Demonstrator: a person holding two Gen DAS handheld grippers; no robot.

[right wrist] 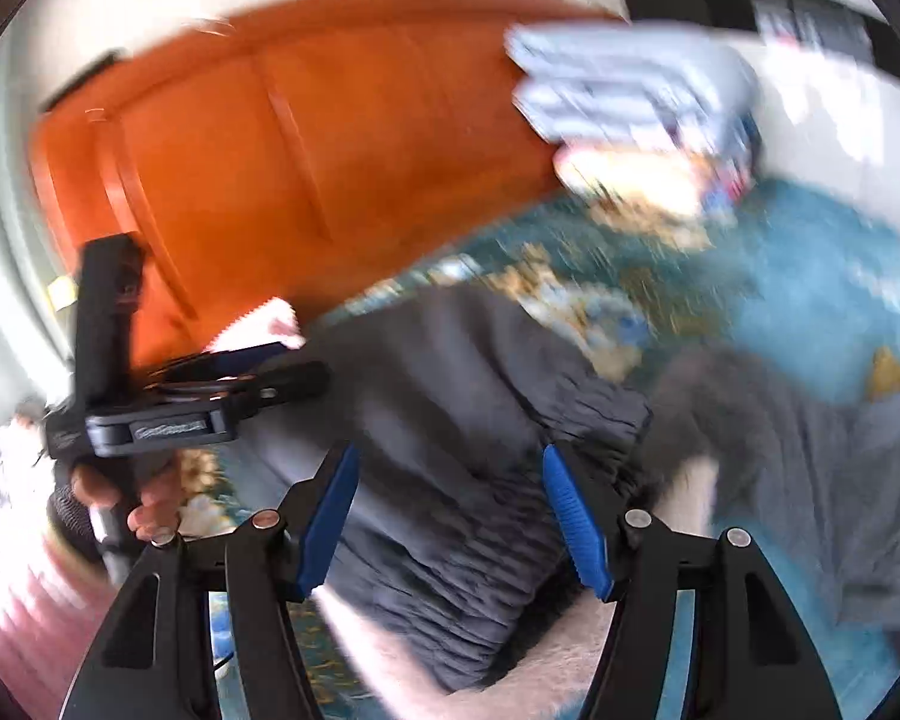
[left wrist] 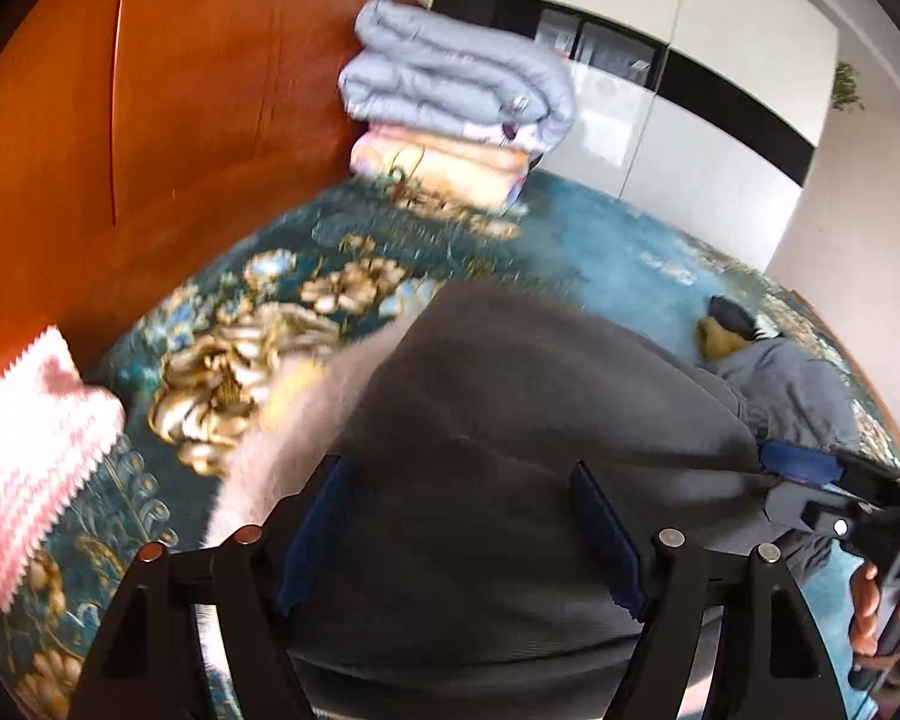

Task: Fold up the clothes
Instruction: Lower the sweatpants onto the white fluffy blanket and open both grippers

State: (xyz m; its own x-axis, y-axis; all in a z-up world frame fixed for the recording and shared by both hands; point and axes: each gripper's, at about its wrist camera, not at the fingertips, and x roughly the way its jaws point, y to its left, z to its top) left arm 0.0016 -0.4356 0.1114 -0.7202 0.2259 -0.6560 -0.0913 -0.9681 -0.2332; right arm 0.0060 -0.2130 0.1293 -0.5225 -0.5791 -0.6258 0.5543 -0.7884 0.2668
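Observation:
A dark grey garment with a pale fleece lining [left wrist: 510,420] lies on the teal floral bedspread [left wrist: 270,312]. My left gripper [left wrist: 459,474] hovers over it, jaws wide apart and empty. In the right wrist view the same garment [right wrist: 450,420] shows its gathered elastic waistband. My right gripper [right wrist: 447,459] is open above that waistband. The right gripper also shows in the left wrist view [left wrist: 810,474] at the garment's right edge. The left gripper shows at the left of the right wrist view [right wrist: 210,384].
An orange wooden headboard [left wrist: 150,150] runs along the back. A stack of folded quilts [left wrist: 456,102] rests against it. A pink and white knitted item [left wrist: 24,456] lies at the left. A grey jacket with a fur hood [left wrist: 792,372] lies at the right.

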